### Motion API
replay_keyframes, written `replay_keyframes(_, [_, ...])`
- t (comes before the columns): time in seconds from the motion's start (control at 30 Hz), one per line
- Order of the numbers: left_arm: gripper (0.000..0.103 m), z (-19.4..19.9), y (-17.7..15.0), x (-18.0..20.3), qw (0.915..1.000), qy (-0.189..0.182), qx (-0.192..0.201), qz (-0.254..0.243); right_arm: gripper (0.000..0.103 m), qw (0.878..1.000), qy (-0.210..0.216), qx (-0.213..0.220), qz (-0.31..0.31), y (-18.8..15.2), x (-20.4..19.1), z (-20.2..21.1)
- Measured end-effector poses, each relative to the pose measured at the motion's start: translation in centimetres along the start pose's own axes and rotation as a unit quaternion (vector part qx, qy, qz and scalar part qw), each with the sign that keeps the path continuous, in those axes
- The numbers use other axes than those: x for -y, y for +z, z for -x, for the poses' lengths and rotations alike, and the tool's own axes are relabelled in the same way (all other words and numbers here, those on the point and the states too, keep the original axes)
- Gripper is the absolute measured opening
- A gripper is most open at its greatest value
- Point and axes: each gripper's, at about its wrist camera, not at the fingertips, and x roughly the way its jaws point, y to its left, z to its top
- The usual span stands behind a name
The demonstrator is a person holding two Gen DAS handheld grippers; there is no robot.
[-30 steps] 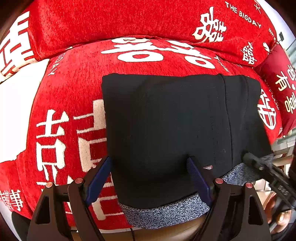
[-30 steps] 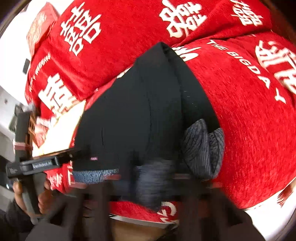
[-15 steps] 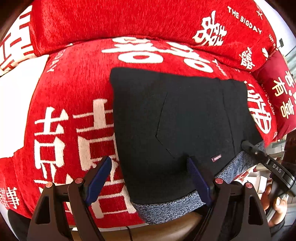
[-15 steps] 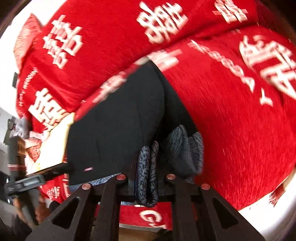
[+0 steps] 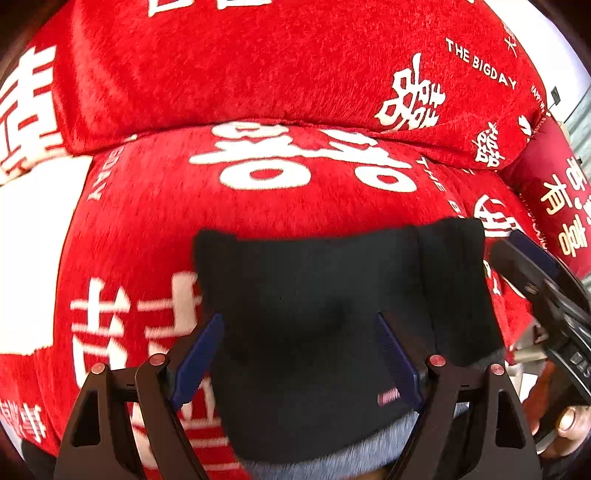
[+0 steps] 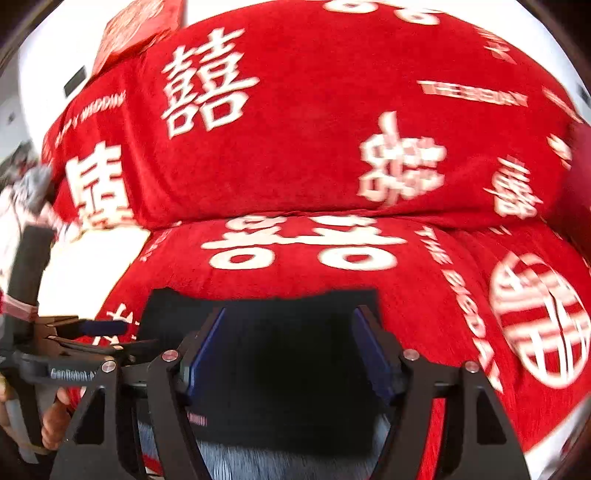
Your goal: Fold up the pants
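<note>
The black pants lie folded in a compact rectangle on the red seat cushion, with the grey speckled waistband at the near edge. They also show in the right wrist view. My left gripper is open and empty, its blue pads either side of the pants' near part. My right gripper is open and empty above the pants. The right gripper shows at the right edge of the left wrist view, and the left gripper at the left of the right wrist view.
A red back cushion with white characters stands behind the seat. A darker red pillow sits at the right. A white surface lies left of the seat. A red box sits at top left in the right wrist view.
The right gripper let go of the grey waistband fold, opened, and swung to face the back cushion. Both views pulled back, so the pants now sit lower in frame.
</note>
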Motion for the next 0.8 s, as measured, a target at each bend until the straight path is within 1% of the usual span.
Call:
replay_keyframes(0.07, [0.084, -1.3, 0.5, 0.4, 0.9998, 0.016, -0.005, -0.007, 0.072, 1.000, 0.011, -0.024, -0.008, 0.7, 0.6, -2.5])
replay_keyframes(0.13, [0.084, -2.2, 0.5, 0.7, 0.9991, 0.037, -0.003, -0.022, 0.072, 0.998, 0.010, -0.057, -0.024, 0.8, 1.7, -4.8])
replay_keyframes(0.2, [0.084, -2.9, 0.2, 1.2, 0.9978, 0.049, -0.006, -0.044, 0.072, 0.994, 0.012, -0.097, -0.050, 0.2, 3.3, -7.1])
replay_keyframes(0.27, [0.084, -3.4, -0.2, 1.7, 0.9960, 0.063, -0.006, -0.063, 0.072, 0.990, 0.008, -0.128, -0.062, -0.9, 4.4, -8.4])
replay_keyframes(0.33, [0.085, -3.7, -0.3, 1.8, 0.9957, 0.066, -0.006, -0.065, 0.073, 0.990, 0.017, -0.122, -0.065, -1.6, 5.1, -8.5])
replay_keyframes(0.37, [0.091, -3.8, -0.3, 1.8, 0.9962, 0.061, -0.007, -0.063, 0.073, 0.990, 0.021, -0.119, -0.067, -1.7, 5.3, -8.4])
replay_keyframes(0.4, [0.093, -3.9, -0.2, 1.8, 0.9966, 0.055, -0.008, -0.061, 0.073, 0.990, 0.022, -0.118, -0.069, -1.8, 5.3, -8.4])
replay_keyframes(0.43, [0.093, -4.1, -0.2, 1.9, 0.9964, 0.058, -0.008, -0.062, 0.073, 0.990, 0.022, -0.118, -0.068, -1.8, 5.4, -8.5])
replay_keyframes(0.6, [0.095, -4.1, -0.3, 2.1, 0.9958, 0.061, -0.007, -0.068, 0.076, 0.991, -0.002, -0.125, -0.046, -1.7, 4.7, -8.6])
replay_keyframes(0.67, [0.095, -3.6, -0.4, 2.0, 0.9958, 0.060, -0.005, -0.070, 0.076, 0.992, -0.018, -0.114, -0.051, -1.5, 4.4, -7.2])
replay_keyframes(0.7, [0.095, -3.3, -0.5, 2.0, 0.9960, 0.059, -0.003, -0.068, 0.077, 0.993, -0.028, -0.102, -0.044, -1.6, 3.9, -6.0])
replay_keyframes(0.8, [0.095, -2.4, -0.7, 1.8, 0.9969, 0.054, 0.000, -0.057, 0.077, 0.996, -0.035, -0.075, -0.023, -2.6, 2.4, -2.9])
